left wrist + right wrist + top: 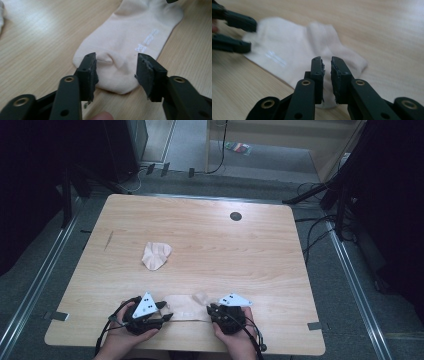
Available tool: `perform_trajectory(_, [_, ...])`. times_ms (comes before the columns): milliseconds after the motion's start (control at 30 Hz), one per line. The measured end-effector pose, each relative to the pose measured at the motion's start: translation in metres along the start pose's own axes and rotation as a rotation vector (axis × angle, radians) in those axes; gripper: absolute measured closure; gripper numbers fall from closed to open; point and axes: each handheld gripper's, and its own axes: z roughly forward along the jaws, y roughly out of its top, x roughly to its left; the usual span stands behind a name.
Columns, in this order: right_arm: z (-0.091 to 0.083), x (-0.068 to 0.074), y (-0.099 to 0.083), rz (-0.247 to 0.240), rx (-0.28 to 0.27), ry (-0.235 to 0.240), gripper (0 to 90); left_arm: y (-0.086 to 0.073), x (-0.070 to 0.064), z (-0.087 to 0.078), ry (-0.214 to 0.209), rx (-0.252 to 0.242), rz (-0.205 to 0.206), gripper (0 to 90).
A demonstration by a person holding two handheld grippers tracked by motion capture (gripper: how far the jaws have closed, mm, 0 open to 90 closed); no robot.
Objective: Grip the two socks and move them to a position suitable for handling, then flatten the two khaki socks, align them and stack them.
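Sock (125, 42): soft matt cream knit cloth, ribbed cuff. Table (210, 240): smooth light wood-grain surface. Left gripper (116, 72): matt black plastic.

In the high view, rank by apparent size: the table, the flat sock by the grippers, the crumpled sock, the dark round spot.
1. table
2. flat sock, partly covered by the grippers
3. crumpled sock, looking close to the flat one, so that order is unsure
4. dark round spot

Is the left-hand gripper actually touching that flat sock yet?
Cannot tell. In the left gripper view, the left gripper has its jaws spread wide either side of the sock's toe, but whether they touch the fabric isn't plain.
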Motion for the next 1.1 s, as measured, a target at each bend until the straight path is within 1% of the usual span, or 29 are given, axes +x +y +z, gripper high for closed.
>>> perform_trajectory(33, [0.000,0.000,0.000,0.000,0.000,0.000,79.0,0.000,0.000,0.000,0.000,0.000,0.000,47.3])
perform_trajectory(67, [-0.003,0.002,0.003,-0.010,-0.030,0.008,76.6,0.000,0.003,-0.002,-0.005,-0.033,-0.027,47.3])
perform_trajectory(100, [-0.005,0.004,0.005,-0.021,-0.052,0.008,74.0,0.001,0.008,-0.005,0.004,-0.075,-0.061,44.7])
perform_trajectory(133, [-0.008,0.007,0.007,-0.037,-0.085,-0.006,69.3,0.002,0.015,-0.010,0.038,-0.129,-0.110,41.4])
perform_trajectory(167, [-0.008,0.006,0.008,-0.036,-0.098,-0.015,67.0,0.002,0.020,-0.012,0.056,-0.155,-0.142,40.6])
perform_trajectory(200, [-0.009,0.006,0.008,-0.025,-0.102,-0.018,62.6,0.002,0.024,-0.014,0.068,-0.171,-0.169,39.2])
perform_trajectory(233, [-0.008,0.005,0.008,-0.019,-0.107,-0.021,58.2,0.003,0.031,-0.017,0.098,-0.185,-0.202,38.1])
perform_trajectory(267, [-0.009,0.001,0.010,-0.004,-0.118,-0.027,53.6,0.003,0.036,-0.018,0.116,-0.200,-0.227,37.5])
perform_trajectory(300, [-0.009,0.001,0.010,-0.004,-0.118,-0.027,53.6,0.003,0.036,-0.018,0.116,-0.200,-0.227,36.7])
perform_trajectory(333, [-0.012,-0.007,0.013,0.045,-0.146,-0.034,42.1,0.004,0.049,-0.022,0.193,-0.222,-0.272,35.7])
perform_trajectory(367, [-0.013,-0.009,0.015,0.054,-0.153,-0.038,38.9,0.004,0.049,-0.022,0.193,-0.222,-0.272,35.8])
perform_trajectory(400, [-0.013,-0.009,0.015,0.054,-0.153,-0.038,38.9,0.003,0.058,-0.025,0.240,-0.235,-0.319,35.8])
perform_trajectory(433, [-0.019,-0.018,0.020,0.101,-0.176,-0.070,30.0,0.003,0.067,-0.027,0.262,-0.243,-0.357,35.5])
perform_trajectory(467, [-0.019,-0.018,0.020,0.101,-0.176,-0.070,30.0,0.002,0.075,-0.028,0.284,-0.247,-0.399,35.5])
perform_trajectory(500, [-0.024,-0.025,0.024,0.128,-0.194,-0.096,25.7,0.000,0.091,-0.028,0.331,-0.255,-0.459,35.6])
perform_trajectory(533, [-0.024,-0.025,0.024,0.128,-0.194,-0.096,25.7,0.000,0.091,-0.028,0.331,-0.255,-0.459,35.3])
perform_trajectory(567, [-0.026,-0.027,0.026,0.139,-0.196,-0.105,25.1,0.000,0.101,-0.026,0.353,-0.254,-0.488,35.3])
perform_trajectory(600, [-0.029,-0.032,0.027,0.155,-0.199,-0.127,25.0,0.002,0.111,-0.022,0.379,-0.241,-0.508,34.5])
perform_trajectory(633, [-0.029,-0.032,0.027,0.155,-0.199,-0.127,25.0,0.002,0.111,-0.022,0.379,-0.241,-0.508,33.6])
perform_trajectory(667, [-0.030,-0.036,0.027,0.159,-0.197,-0.134,25.0,0.007,0.123,-0.013,0.410,-0.211,-0.524,31.7])
perform_trajectory(733, [-0.029,-0.039,0.027,0.156,-0.190,-0.144,25.0,0.014,0.129,-0.006,0.424,-0.195,-0.513,32.0])
perform_trajectory(800, [-0.029,-0.042,0.027,0.161,-0.184,-0.146,25.4,0.020,0.133,0.000,0.430,-0.183,-0.513,32.6])
perform_trajectory(833, [-0.028,-0.043,0.027,0.164,-0.180,-0.146,25.9,0.024,0.137,0.006,0.434,-0.162,-0.517,32.7])
perform_trajectory(867, [-0.028,-0.043,0.027,0.164,-0.180,-0.146,25.9,0.024,0.137,0.006,0.434,-0.162,-0.517,33.4])
perform_trajectory(900, [-0.028,-0.045,0.026,0.170,-0.180,-0.143,26.3,0.029,0.141,0.013,0.448,-0.123,-0.521,34.1])
perform_trajectory(967, [-0.027,-0.045,0.026,0.178,-0.171,-0.144,26.7,0.032,0.145,0.019,0.463,-0.091,-0.548,34.5])
perform_trajectory(1000, [-0.027,-0.045,0.026,0.178,-0.171,-0.144,26.7,0.032,0.145,0.019,0.463,-0.091,-0.548,35.4])
perform_trajectory(1067, [-0.027,-0.046,0.026,0.173,-0.168,-0.147,27.0,0.032,0.147,0.023,0.468,-0.075,-0.557,37.5])
perform_trajectory(1100, [-0.026,-0.046,0.026,0.176,-0.166,-0.146,27.4,0.033,0.147,0.029,0.452,-0.054,-0.549,41.5])
